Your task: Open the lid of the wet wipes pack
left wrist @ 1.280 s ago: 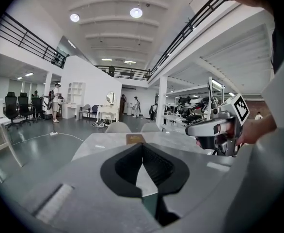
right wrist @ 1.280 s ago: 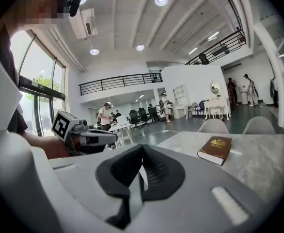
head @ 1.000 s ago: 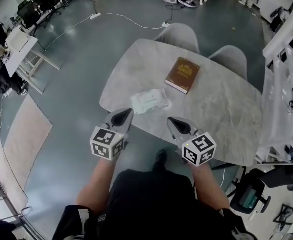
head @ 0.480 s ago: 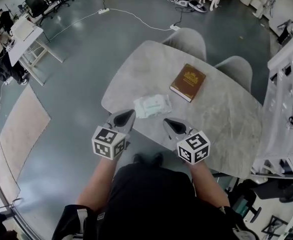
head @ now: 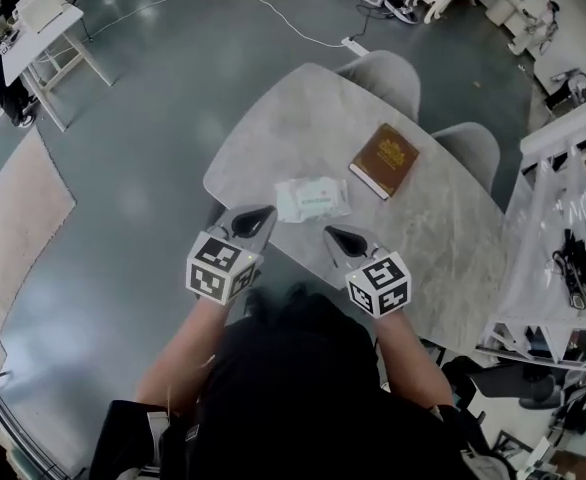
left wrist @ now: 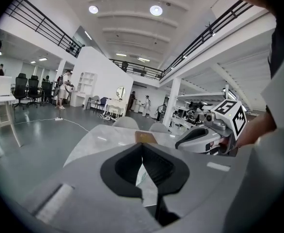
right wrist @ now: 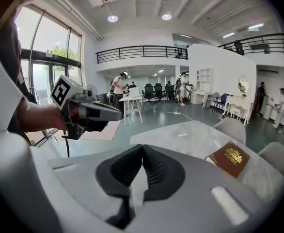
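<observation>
The white wet wipes pack [head: 312,198] lies flat on the grey marble table [head: 293,128], near its front edge. My left gripper [head: 266,211] hovers just left of and in front of the pack, jaws shut and empty. A short way right of the pack's near corner, my right gripper [head: 327,231] is also shut with nothing in it. Neither touches the pack. In the left gripper view a sliver of the pack [left wrist: 141,174] shows behind the closed jaw tips [left wrist: 142,144]. The right gripper view shows closed tips [right wrist: 142,146] over the table.
A brown book [head: 384,159] [right wrist: 230,158] lies on the table behind and right of the pack. Two grey chairs [head: 384,71] stand at the far side. A white shelf unit [head: 563,218] is on the right; a cable and power strip [head: 355,45] lie on the floor beyond.
Both grippers have moved forward over the table's front edge toward the pack, and lower. The right one has rolled a little. Both stayed shut.
</observation>
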`<state>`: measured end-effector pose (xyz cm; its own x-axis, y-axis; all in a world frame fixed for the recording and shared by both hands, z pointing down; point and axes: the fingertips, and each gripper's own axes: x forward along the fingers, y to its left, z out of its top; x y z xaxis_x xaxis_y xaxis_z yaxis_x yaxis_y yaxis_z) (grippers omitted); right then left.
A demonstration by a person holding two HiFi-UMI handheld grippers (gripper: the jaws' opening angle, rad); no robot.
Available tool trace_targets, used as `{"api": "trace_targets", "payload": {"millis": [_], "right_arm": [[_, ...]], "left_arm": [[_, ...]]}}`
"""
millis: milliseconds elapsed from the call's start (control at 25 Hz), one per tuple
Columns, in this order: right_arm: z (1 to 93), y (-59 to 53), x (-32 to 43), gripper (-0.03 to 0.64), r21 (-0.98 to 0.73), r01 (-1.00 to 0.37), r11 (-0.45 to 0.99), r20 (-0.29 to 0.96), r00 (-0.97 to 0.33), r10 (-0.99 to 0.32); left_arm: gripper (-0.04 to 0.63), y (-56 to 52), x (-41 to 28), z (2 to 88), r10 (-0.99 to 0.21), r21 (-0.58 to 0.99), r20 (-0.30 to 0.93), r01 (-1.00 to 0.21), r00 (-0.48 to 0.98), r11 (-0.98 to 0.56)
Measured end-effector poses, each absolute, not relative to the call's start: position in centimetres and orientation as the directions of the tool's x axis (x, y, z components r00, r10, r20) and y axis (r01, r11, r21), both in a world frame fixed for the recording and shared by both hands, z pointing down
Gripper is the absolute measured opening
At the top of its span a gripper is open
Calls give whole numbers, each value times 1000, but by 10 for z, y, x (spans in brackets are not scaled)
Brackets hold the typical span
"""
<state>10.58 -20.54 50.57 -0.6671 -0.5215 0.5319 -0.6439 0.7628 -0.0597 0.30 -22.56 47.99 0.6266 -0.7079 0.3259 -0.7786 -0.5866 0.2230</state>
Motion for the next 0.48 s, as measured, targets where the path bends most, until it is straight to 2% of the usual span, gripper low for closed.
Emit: {"api": "trace_targets", "payload": {"millis": [400, 480], "right_arm": [[570, -257, 93, 5, 17, -565, 825, 651, -620, -438], [587, -269, 99, 64, 24, -538, 843, 693, -599, -401]], "left_arm": [[13, -261, 6, 535, -681, 199, 391, -780, 619, -594], [14, -271, 16, 550, -668, 207, 413, -778, 619, -593]]}}
